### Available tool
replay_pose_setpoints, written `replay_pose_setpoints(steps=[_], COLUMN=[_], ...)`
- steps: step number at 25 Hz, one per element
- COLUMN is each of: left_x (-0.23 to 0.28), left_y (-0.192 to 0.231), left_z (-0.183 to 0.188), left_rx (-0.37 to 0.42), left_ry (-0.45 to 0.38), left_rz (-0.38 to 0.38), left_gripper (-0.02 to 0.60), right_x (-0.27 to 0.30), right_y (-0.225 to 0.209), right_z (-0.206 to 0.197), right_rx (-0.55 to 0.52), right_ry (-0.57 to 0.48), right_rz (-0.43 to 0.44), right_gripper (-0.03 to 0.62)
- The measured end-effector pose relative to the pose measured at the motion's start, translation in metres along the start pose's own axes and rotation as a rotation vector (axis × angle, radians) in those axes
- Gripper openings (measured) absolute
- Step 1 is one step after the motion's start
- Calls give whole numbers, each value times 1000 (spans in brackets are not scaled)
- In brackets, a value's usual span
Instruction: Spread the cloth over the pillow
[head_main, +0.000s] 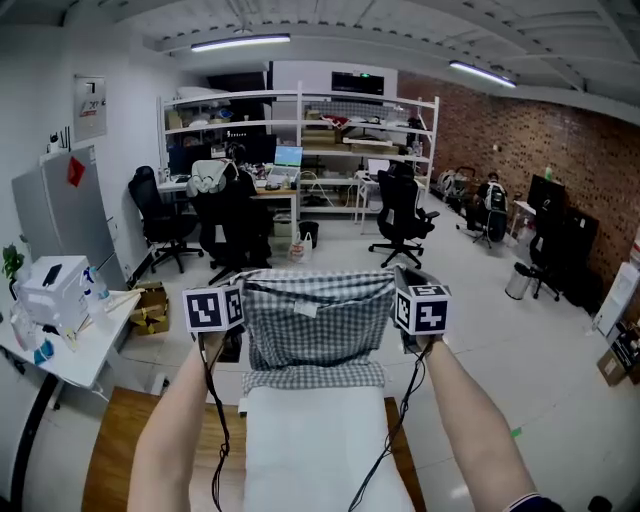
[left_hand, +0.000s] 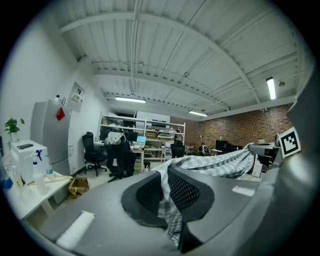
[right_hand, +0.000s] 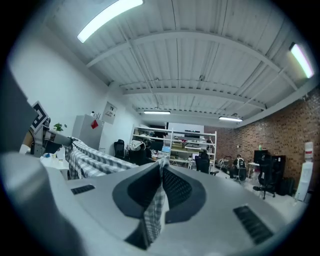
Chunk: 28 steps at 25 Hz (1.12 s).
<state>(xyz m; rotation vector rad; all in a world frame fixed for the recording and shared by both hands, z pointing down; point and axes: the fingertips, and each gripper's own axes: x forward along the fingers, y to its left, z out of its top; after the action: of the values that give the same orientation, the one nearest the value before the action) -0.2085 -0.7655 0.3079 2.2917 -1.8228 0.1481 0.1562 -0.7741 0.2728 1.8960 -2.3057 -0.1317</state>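
A grey-and-white checked cloth (head_main: 318, 322) hangs stretched in the air between my two grippers, its lower edge draped on the far end of the white pillow (head_main: 318, 445). My left gripper (head_main: 238, 287) is shut on the cloth's top left corner, my right gripper (head_main: 397, 277) shut on its top right corner. In the left gripper view the cloth (left_hand: 170, 192) is pinched between the dark pads and runs off to the right. In the right gripper view the cloth (right_hand: 156, 202) is clamped between the pads and stretches left toward the other gripper (right_hand: 42, 134).
The pillow lies on a wooden table (head_main: 108, 450). A white side table (head_main: 78, 350) with a white box and bottles stands at the left. Office chairs (head_main: 400, 215), desks and shelving (head_main: 300, 140) fill the room beyond; a brick wall (head_main: 560, 160) is at the right.
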Motion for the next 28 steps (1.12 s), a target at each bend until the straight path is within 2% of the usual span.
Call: replay_pose_setpoints(steps=[9, 20, 28], left_x=[-8, -43, -78], left_y=[-5, -9, -10], left_z=[-96, -216, -264], left_rx=[-9, -85, -87], left_ry=[151, 325, 381], left_rz=[-17, -21, -36], left_gripper=[17, 17, 17], right_x=[-26, -74, -116], right_y=[13, 39, 60], right_z=[-96, -198, -245], right_rx=[51, 98, 120], right_ry=[129, 280, 352], right_rz=[22, 46, 65], right_gripper=[31, 31, 31])
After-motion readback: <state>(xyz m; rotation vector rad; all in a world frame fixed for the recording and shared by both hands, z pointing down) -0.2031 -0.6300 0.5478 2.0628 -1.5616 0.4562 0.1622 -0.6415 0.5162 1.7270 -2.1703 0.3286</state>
